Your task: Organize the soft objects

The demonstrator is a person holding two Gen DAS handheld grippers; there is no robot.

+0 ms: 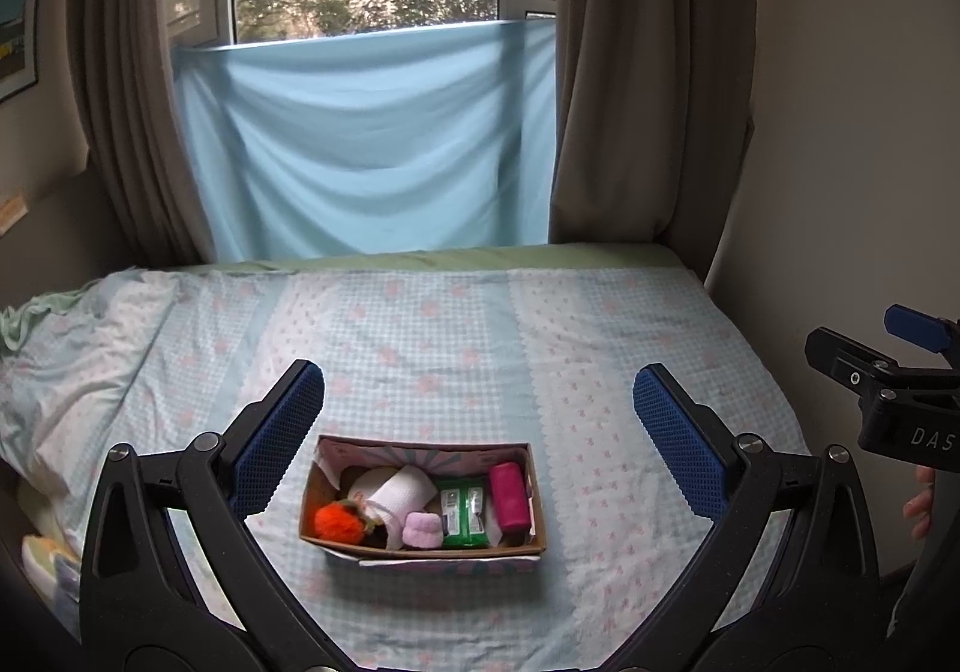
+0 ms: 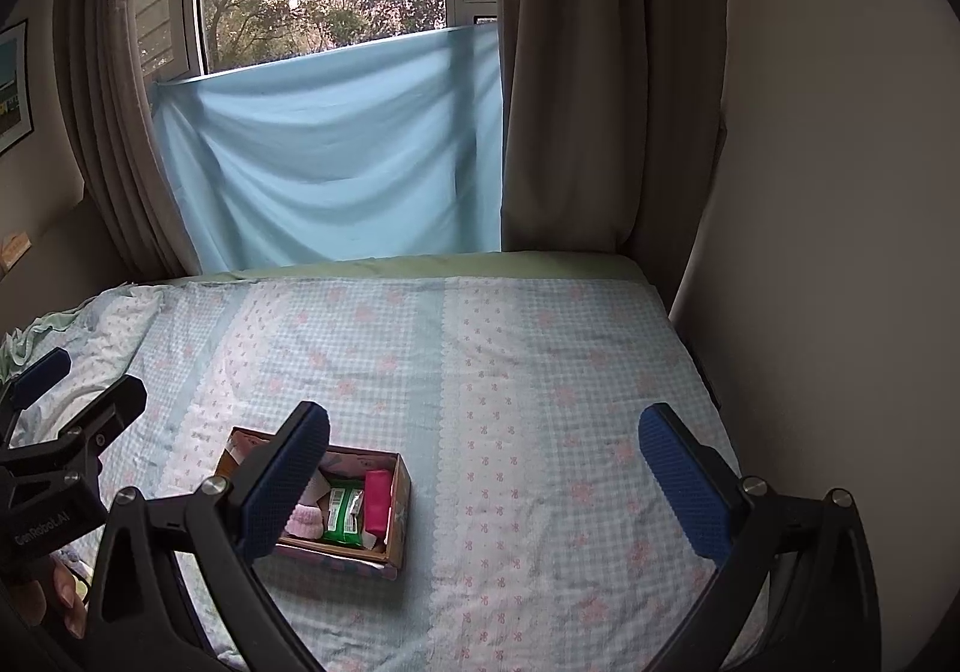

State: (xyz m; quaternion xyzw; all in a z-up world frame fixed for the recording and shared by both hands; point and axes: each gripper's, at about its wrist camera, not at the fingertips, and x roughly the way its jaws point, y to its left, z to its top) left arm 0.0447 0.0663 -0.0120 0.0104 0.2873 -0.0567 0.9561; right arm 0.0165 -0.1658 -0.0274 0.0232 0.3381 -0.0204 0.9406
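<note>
Cardboard, one open box (image 1: 420, 549) sits on a bed (image 1: 600, 324) covered in pale blue check with pink flowers; inside, left to right: one orange pompom (image 1: 339, 522), one white paper roll (image 1: 405, 492), one pale pink knitted piece (image 1: 423, 531), one green tissue pack (image 1: 462, 513) whose print is too small to read, one magenta roll (image 1: 510, 495); left hand-held gripper (image 1: 477, 432) is spread wide and empty above the box; right hand-held gripper (image 2: 483, 483) likewise released, holding nothing, the box behind its left finger; its body reads "DAS", the left's "GenRobot.AI".
</note>
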